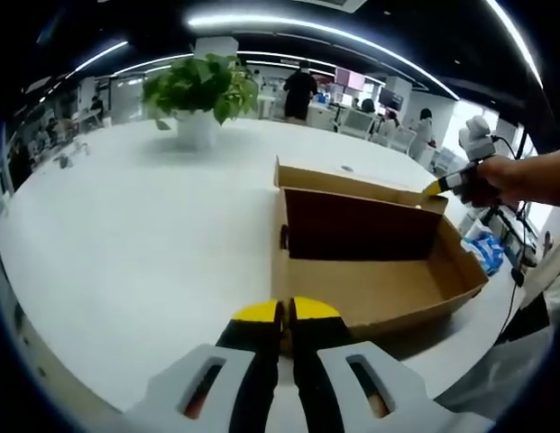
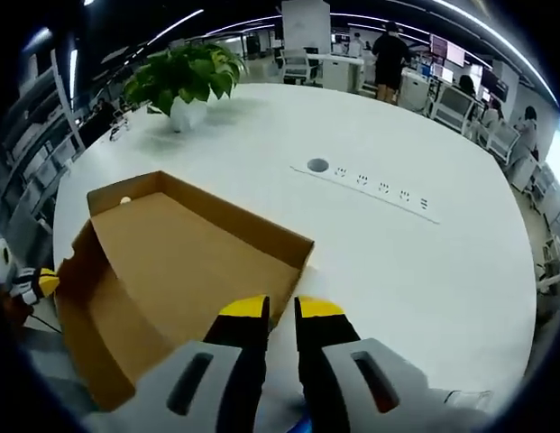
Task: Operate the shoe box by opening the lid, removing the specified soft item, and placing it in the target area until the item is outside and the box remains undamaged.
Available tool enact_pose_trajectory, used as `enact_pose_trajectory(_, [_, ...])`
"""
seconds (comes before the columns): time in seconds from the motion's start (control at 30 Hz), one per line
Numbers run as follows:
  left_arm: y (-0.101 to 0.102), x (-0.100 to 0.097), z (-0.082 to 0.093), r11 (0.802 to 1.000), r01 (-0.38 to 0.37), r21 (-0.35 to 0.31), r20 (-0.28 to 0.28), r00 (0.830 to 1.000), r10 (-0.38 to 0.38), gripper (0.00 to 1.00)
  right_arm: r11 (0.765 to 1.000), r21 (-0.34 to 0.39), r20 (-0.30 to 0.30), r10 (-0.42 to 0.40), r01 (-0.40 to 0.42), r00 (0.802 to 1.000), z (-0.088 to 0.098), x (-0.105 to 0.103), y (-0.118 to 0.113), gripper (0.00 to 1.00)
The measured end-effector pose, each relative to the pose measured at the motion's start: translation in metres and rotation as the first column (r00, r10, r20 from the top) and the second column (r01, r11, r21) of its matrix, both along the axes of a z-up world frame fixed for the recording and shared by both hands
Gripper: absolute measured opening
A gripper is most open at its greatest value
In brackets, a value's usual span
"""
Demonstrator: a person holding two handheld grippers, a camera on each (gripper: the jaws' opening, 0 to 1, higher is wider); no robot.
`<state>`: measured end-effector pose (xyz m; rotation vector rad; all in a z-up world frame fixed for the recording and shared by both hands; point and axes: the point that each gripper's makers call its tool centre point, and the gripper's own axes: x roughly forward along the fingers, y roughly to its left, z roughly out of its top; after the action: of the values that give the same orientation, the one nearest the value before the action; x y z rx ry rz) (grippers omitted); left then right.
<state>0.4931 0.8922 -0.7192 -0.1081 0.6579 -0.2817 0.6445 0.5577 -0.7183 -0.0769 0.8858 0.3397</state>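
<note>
The brown cardboard shoe box (image 1: 379, 289) stands open on the white table (image 1: 126, 234), its lid (image 1: 352, 185) raised at the far side. Its inside is dark and shadowed, and I make out no soft item in it. My left gripper (image 1: 287, 313) is at the box's near corner, jaws pressed together on the wall's edge. A hand holds my right gripper (image 1: 439, 187) at the lid's far corner. In the right gripper view my right gripper (image 2: 281, 309) pinches the lid (image 2: 189, 262) by its rim. The left gripper (image 2: 36, 285) shows beside the box's left flap.
A potted green plant (image 1: 197, 126) stands far back on the table. A row of sockets (image 2: 370, 185) is set into the tabletop (image 2: 424, 271) to the right of the box. The table's edge runs close behind the box (image 1: 478, 316). People stand at desks beyond.
</note>
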Motion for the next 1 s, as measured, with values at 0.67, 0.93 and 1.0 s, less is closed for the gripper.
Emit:
enact_pose_trajectory(0.67, [0.001, 0.001, 0.0, 1.0, -0.002, -0.007, 0.002, 1.0, 0.002, 0.0, 0.999, -0.041, -0.125, -0.021, 0.016, 0.992, -0.034, 0.018, 0.004, 0.11])
enact_pose_trajectory(0.93, [0.002, 0.001, -0.001, 1.0, -0.003, -0.009, 0.002, 1.0, 0.003, 0.0, 0.997, -0.067, -0.181, -0.045, 0.033, 0.983, -0.05, 0.029, 0.0, 0.1])
enact_pose_trajectory(1.0, [0.001, 0.001, -0.001, 1.0, -0.005, -0.011, 0.001, 1.0, 0.005, 0.0, 0.997, -0.07, -0.198, -0.05, 0.037, 0.979, -0.053, 0.031, 0.0, 0.1])
